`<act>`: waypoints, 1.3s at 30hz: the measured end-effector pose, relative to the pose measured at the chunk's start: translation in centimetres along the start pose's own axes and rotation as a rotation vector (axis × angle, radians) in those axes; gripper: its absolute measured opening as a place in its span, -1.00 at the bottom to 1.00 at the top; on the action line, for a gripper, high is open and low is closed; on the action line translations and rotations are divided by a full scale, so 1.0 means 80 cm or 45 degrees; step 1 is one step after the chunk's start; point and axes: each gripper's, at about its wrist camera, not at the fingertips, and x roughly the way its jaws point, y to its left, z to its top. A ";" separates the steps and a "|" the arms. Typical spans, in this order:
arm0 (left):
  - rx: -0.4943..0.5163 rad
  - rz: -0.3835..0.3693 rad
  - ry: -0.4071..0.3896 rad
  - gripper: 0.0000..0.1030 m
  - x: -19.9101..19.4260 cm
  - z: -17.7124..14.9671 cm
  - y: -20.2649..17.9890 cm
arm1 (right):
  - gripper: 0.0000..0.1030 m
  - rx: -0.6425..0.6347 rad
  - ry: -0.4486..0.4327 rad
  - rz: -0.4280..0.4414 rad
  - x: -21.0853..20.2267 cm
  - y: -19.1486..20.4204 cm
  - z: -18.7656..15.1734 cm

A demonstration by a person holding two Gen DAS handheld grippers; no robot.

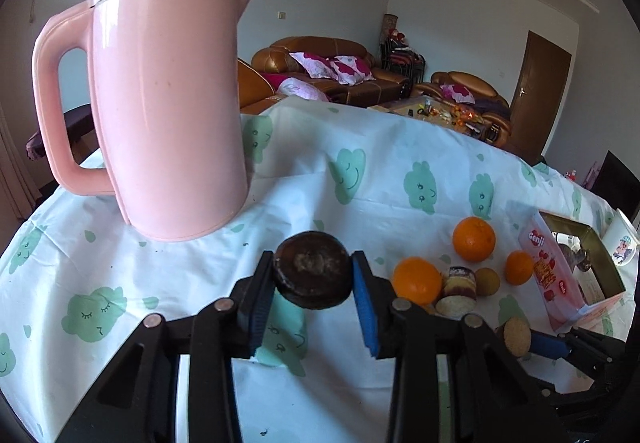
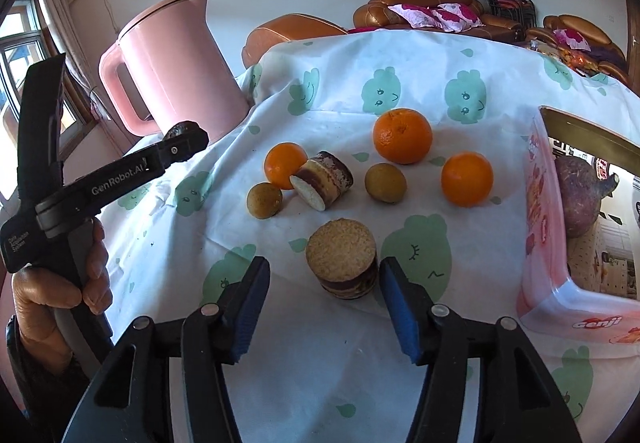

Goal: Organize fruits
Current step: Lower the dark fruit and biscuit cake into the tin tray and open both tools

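Observation:
My left gripper (image 1: 313, 258) is shut on a dark brown round fruit (image 1: 312, 279), lifted above the cloth in front of the pink kettle (image 1: 168, 103). In the right wrist view the same gripper (image 2: 188, 139) is at the left, held by a hand. My right gripper (image 2: 326, 267) is open, with a short tan-topped cut piece (image 2: 341, 249) standing between its jaws; both pads are clear of it. Behind it lie three oranges (image 2: 403, 135) (image 2: 285, 165) (image 2: 467, 179), two small brownish round fruits (image 2: 264, 199) (image 2: 385, 183) and a second cut piece (image 2: 326, 179) on its side.
A pink Genji box (image 2: 536, 203) stands open at the right with a purplish root (image 2: 578, 195) inside. The kettle (image 2: 172, 71) stands at the table's far left corner. A white cloth with green prints (image 2: 360, 363) covers the table. Sofas stand beyond the far edge.

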 end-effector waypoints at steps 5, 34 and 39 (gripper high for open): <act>-0.014 -0.017 -0.007 -0.24 0.001 -0.006 -0.005 | -0.23 0.011 0.035 -0.014 0.010 -0.003 0.003; 0.251 -0.311 -0.145 -0.24 -0.029 -0.025 -0.211 | -0.28 0.348 -0.537 -0.405 -0.203 -0.224 -0.002; 0.356 -0.393 -0.134 -0.24 -0.029 -0.034 -0.280 | -0.28 0.369 -0.486 -0.401 -0.203 -0.250 -0.007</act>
